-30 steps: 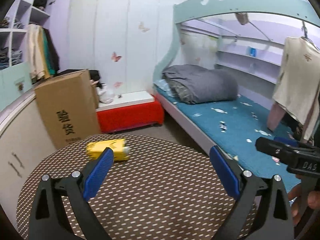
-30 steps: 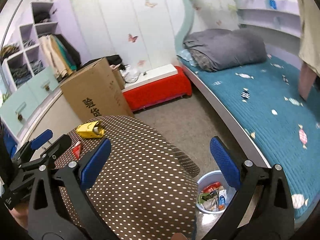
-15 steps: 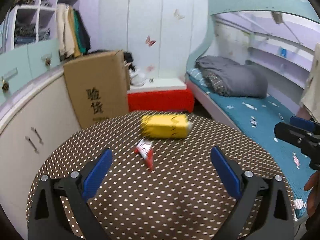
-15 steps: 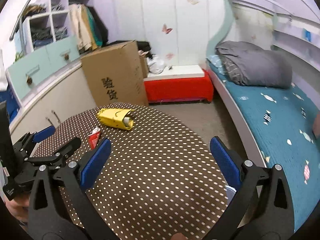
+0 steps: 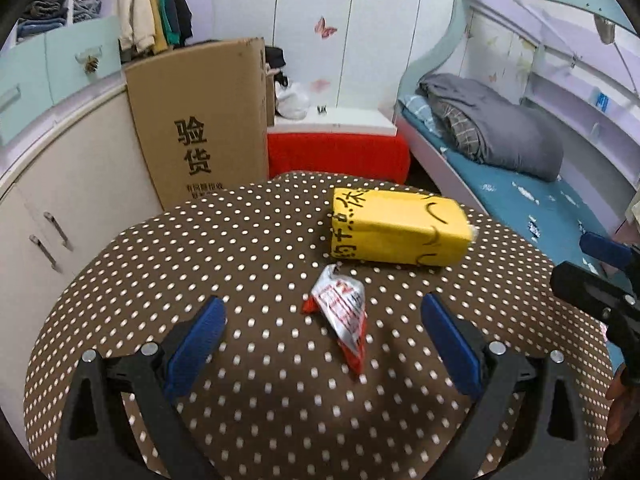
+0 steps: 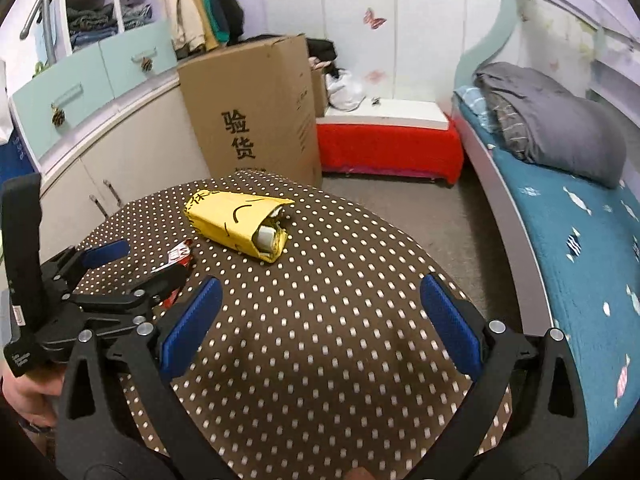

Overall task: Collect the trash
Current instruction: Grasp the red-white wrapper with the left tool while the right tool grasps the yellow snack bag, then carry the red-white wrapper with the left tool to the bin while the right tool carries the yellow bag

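Left claw [image 5: 322, 334] has swung onto the red-white wrapper [image 5: 342, 312], spread, ready to pinch; right claw [image 6: 320, 324] spread, empty over the worktop [image 5: 240, 248].

The left claw [image 5: 322, 340] is spread wide, blue fingertips [image 5: 196, 332] well apart, nothing between them. The right claw [image 6: 320, 322] is likewise wide and empty, level with the left one and to its right. A hand [image 6: 24, 392] grips the left claw's handle.
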A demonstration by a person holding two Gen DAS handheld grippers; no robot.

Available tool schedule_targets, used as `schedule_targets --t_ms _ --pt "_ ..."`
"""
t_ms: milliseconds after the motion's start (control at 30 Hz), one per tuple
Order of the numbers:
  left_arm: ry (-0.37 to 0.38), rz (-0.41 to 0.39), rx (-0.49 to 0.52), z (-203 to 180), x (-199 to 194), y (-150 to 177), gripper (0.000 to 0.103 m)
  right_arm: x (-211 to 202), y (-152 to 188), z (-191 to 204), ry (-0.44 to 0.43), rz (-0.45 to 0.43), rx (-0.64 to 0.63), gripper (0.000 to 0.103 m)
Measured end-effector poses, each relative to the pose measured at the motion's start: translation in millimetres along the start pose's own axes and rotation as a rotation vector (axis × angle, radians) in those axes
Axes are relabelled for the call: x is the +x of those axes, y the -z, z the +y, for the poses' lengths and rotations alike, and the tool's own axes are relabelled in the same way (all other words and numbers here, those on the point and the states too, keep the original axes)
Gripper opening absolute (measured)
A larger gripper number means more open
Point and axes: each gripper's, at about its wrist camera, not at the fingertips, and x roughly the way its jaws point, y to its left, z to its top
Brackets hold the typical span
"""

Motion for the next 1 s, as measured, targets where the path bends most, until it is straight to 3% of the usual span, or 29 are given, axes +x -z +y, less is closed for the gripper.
schedule_targets --t_ms 100,133,167,300,533,567,633,767,1000 --pt "0.063 0.074 -0.005 2 18 -4 0.057 22 -10 8 -0.040 0.025 -0.060 0.097" --pt "0.077 0.068 0.000 2 19 -6 0.034 31 -15 15 -0.061 0.038 -0.088 0.097" --pt "0.094 0.080 0.007 3 22 -5 0.031 36 -18 19 -0.066 0.044 -0.107 0.097" --pt "0.126 0.082 -0.017 24 22 1 0.027 55 -30 46 -0.076 0.055 -0.234 0.097" --pt "0.068 0.031 -0.108 69 20 -6 0.027 95 -38 82 -0.102 0.138 -0.377 0.094" --pt "0.049 0.022 -0.106 71 19 -7 0.027 99 -38 81 -0.099 0.149 -0.366 0.077" --pt "0.026 0.003 -0.111 77 18 -10 0.027 101 -35 76 -0.124 0.171 -0.300 0.056" --pt "0.056 -0.002 -0.144 84 15 -13 0.027 86 -26 70 -0.152 0.151 -0.197 0.048" --pt "0.105 -0.042 -0.153 77 -7 -10 0.027 28 -6 53 -0.170 0.083 -0.020 0.047"
